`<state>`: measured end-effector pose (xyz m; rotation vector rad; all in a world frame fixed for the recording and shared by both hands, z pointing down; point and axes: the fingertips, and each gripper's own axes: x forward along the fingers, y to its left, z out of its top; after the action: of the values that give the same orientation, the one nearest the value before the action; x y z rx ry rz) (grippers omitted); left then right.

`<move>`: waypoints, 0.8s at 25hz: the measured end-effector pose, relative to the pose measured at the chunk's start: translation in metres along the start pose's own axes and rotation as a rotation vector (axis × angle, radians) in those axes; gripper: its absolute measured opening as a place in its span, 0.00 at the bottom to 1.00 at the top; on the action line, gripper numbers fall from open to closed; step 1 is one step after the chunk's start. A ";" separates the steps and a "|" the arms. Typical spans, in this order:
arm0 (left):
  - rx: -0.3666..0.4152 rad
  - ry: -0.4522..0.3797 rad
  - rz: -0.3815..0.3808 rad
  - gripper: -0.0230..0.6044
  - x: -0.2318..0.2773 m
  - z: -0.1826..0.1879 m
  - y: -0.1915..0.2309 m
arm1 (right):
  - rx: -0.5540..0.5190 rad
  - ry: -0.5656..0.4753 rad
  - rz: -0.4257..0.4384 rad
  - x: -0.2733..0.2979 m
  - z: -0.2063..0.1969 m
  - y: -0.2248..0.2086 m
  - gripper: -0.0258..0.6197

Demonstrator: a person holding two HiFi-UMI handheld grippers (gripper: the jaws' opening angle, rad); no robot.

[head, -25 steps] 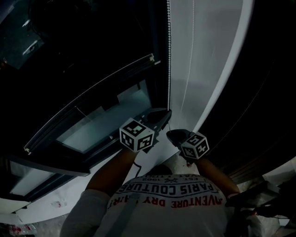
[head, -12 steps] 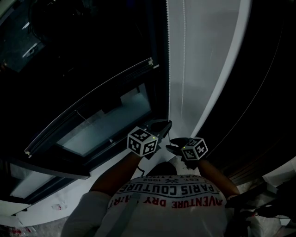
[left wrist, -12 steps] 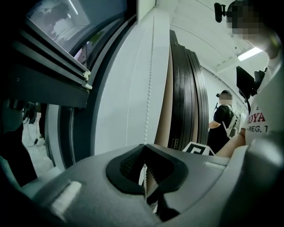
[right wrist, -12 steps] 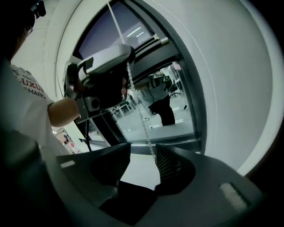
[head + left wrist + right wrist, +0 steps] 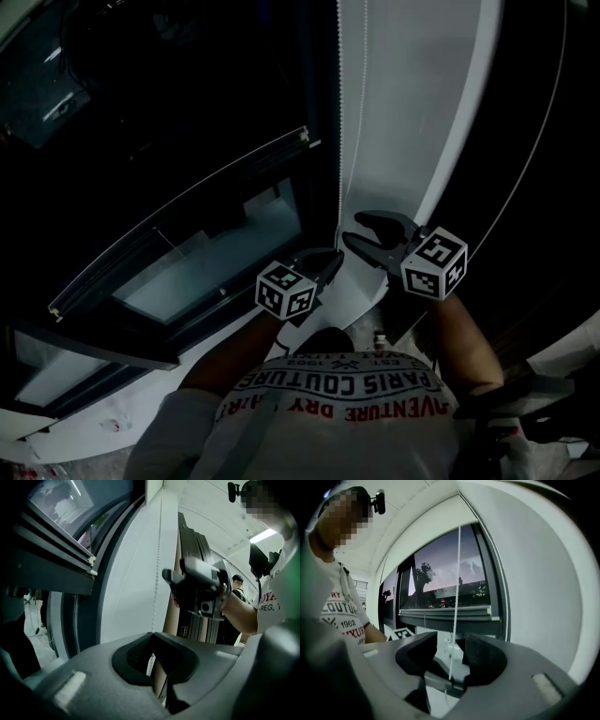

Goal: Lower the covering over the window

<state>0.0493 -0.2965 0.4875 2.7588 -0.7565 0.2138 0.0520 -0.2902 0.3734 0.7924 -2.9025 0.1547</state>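
The roller blind's bottom rail point(image 5: 178, 221) hangs partway down the dark window point(image 5: 206, 253); it also shows in the right gripper view as the bottom rail point(image 5: 446, 613). A white bead chain point(image 5: 339, 103) runs down the white wall beside the frame. My left gripper point(image 5: 323, 265) is shut on the bead chain point(image 5: 158, 569), which drops into its closed jaws point(image 5: 152, 660). Higher and to the right, my right gripper point(image 5: 373, 236) has just been opening. The chain's other strand point(image 5: 455, 597) passes between its spread jaws point(image 5: 450, 656), and the pads do not press on it.
The white wall strip point(image 5: 412, 112) runs up the middle, with a dark frame point(image 5: 534, 169) at the right. A white sill point(image 5: 112, 412) lies below the window. The right gripper point(image 5: 194, 590) shows ahead in the left gripper view, with a person point(image 5: 239, 588) standing far behind it.
My right gripper has let go of the chain, opened wide and risen above the left one. My left gripper sank a little, still clamped on the chain.
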 end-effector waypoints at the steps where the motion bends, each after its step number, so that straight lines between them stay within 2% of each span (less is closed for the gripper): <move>1: 0.001 0.001 -0.001 0.05 0.000 0.000 -0.001 | -0.015 -0.032 0.003 0.000 0.020 0.000 0.33; 4: 0.007 -0.006 -0.005 0.05 0.000 0.001 -0.004 | -0.020 -0.097 0.007 0.006 0.061 -0.002 0.32; 7: 0.013 -0.011 -0.013 0.05 0.000 0.001 -0.008 | -0.035 -0.110 -0.007 0.014 0.077 -0.003 0.27; 9: 0.017 -0.008 -0.024 0.05 0.001 0.001 -0.011 | -0.049 -0.105 -0.010 0.018 0.079 -0.002 0.19; 10: 0.019 -0.005 -0.028 0.05 0.001 0.001 -0.011 | -0.058 -0.101 -0.011 0.019 0.080 -0.002 0.09; 11: 0.022 -0.003 -0.030 0.05 0.001 0.000 -0.011 | -0.066 -0.097 -0.011 0.020 0.079 -0.001 0.05; 20: 0.022 -0.009 -0.028 0.05 0.001 -0.002 -0.002 | -0.032 -0.132 -0.020 0.020 0.076 -0.006 0.05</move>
<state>0.0511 -0.2946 0.4896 2.7913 -0.7221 0.2050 0.0311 -0.3151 0.3022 0.8564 -3.0104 0.0561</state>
